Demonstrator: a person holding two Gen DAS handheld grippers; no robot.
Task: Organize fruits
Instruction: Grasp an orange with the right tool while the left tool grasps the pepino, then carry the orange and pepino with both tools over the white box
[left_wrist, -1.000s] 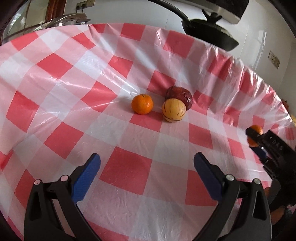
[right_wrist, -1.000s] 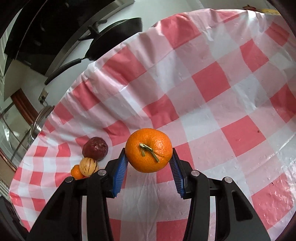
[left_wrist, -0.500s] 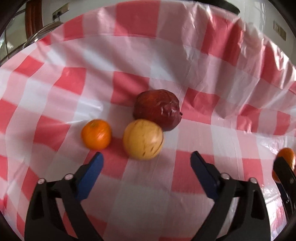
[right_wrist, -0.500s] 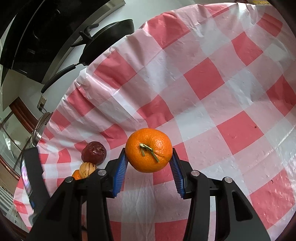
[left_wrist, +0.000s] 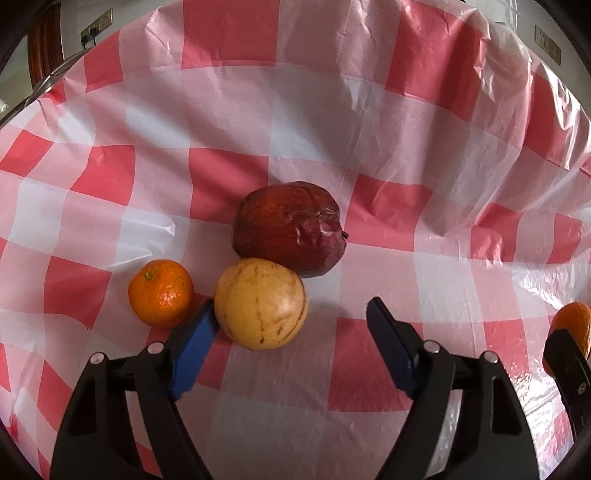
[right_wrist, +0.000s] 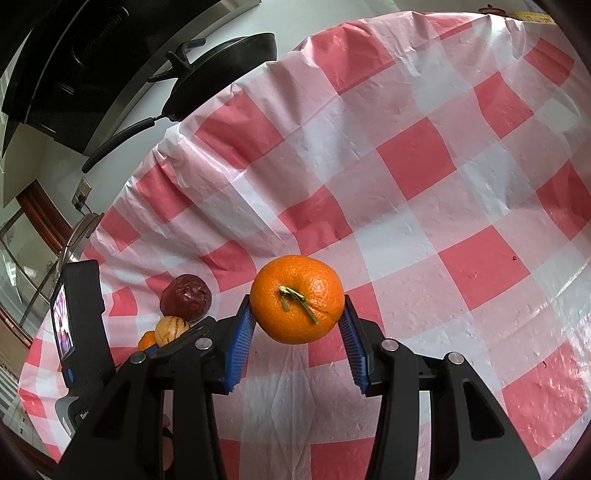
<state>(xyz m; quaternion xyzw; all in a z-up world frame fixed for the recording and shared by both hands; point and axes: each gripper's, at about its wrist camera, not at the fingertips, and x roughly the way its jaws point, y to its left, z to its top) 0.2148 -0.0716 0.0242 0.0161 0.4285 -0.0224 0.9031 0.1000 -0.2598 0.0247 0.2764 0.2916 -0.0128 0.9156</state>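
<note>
Fruits lie close on the tabletop (left_wrist: 369, 369): my left tongs (left_wrist: 291, 325) are closing around the firm, smooth yellow fruit (left_wrist: 260, 303), one pad beside it, the other still apart. I judge its widest girth the best hold. Behind, touching it, sits the wrinkled, softer-looking red fruit (left_wrist: 290, 233), a small orange (left_wrist: 160, 292) just beside; my right tongs (right_wrist: 295, 325) clamp a light, pebbly orange (right_wrist: 297, 299).

Yellow fruit (left_wrist: 260, 303) touching wrinkled red fruit (left_wrist: 290, 232); small orange (left_wrist: 160, 292) beside; stemmed orange (right_wrist: 297, 299) gripped.

Soft, even daylight with glare on the glossy tablecloth (left_wrist: 424, 122), strong fisheye bending and dark vignetted corners.
</note>
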